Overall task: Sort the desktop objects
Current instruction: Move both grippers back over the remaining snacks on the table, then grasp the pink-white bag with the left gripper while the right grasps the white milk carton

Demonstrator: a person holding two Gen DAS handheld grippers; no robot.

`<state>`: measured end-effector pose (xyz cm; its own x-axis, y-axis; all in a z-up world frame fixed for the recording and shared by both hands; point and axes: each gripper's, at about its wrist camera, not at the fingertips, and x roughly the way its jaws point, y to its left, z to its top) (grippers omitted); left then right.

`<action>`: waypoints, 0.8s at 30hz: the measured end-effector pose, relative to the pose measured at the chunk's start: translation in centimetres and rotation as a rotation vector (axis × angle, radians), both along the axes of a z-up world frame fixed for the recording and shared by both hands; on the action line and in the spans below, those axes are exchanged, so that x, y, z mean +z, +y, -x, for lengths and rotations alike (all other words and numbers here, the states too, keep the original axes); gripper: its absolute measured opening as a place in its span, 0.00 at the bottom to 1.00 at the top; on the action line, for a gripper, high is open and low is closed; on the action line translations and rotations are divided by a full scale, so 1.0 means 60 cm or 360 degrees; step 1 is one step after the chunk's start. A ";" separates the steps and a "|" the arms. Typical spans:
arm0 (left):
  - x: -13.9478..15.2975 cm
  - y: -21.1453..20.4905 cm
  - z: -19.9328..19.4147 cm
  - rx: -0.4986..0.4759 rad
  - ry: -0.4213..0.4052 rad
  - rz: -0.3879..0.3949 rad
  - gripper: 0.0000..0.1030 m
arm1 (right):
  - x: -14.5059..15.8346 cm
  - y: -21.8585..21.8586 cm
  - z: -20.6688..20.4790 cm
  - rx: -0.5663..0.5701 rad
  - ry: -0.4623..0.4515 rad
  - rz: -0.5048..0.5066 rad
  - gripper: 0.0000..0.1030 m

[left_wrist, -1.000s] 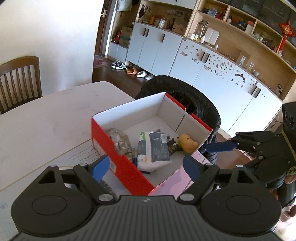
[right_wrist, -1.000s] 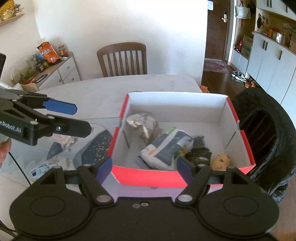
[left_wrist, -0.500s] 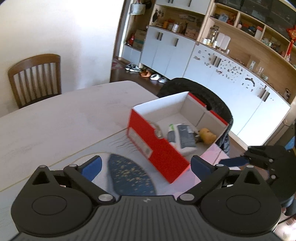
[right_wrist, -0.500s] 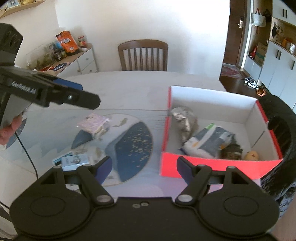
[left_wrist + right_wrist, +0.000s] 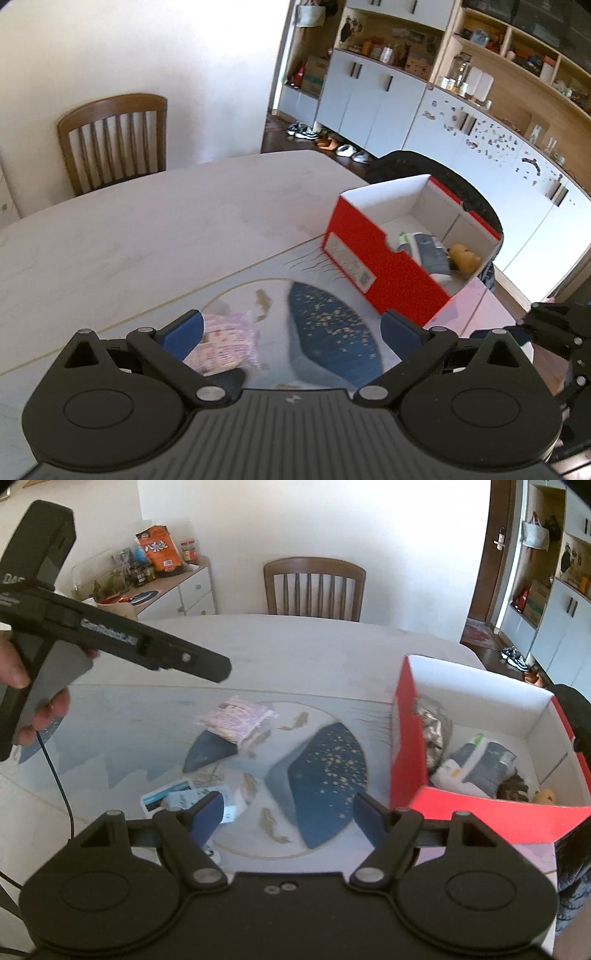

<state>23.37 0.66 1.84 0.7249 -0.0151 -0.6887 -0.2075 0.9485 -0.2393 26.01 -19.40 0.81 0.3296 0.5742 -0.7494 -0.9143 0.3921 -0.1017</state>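
- Dining table [image 5: 155, 229] with a printed mat [image 5: 325, 771] serves as the work surface; a wooden chair [image 5: 314, 587] stands at its far edge.
- Pink packet [image 5: 236, 718]: lies flat on the mat, ahead of the right gripper [image 5: 288, 814] and slightly left of its centreline; in the left wrist view it sits just in front of the left gripper [image 5: 291, 326], beside that tool's left finger.
- White cards [image 5: 184, 799]: on the mat, touching or just beyond the right gripper's left fingertip.
- Red box [image 5: 491, 749]: ahead and to the right of both tools, already holding several items.
- Both grippers: jaws spread wide, nothing between the pads.
- Likely step: approach a loose item. Centre the packet between the pads, lower until the fingertips meet the mat, then close on its short sides.
- Risk: a thin, flat packet may slip; grip an edge squarely.
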 end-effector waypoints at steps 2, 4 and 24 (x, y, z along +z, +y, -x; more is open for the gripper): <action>-0.008 0.012 0.001 0.0026 0.0008 -0.0015 1.00 | -0.005 0.010 0.010 0.0019 0.0008 0.0000 0.75; -0.019 0.023 0.001 0.0037 0.0024 -0.0022 1.00 | -0.011 0.019 0.021 0.0042 0.0004 0.0002 0.75; -0.086 0.077 -0.014 0.0103 0.0103 -0.0009 1.00 | -0.121 0.151 0.060 -0.0201 0.0083 0.0215 0.75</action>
<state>24.20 5.29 -3.30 0.6780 0.0346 -0.7343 -0.2834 0.9340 -0.2177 22.39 -10.31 -6.44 0.3512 0.4238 -0.8349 -0.8642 0.4898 -0.1148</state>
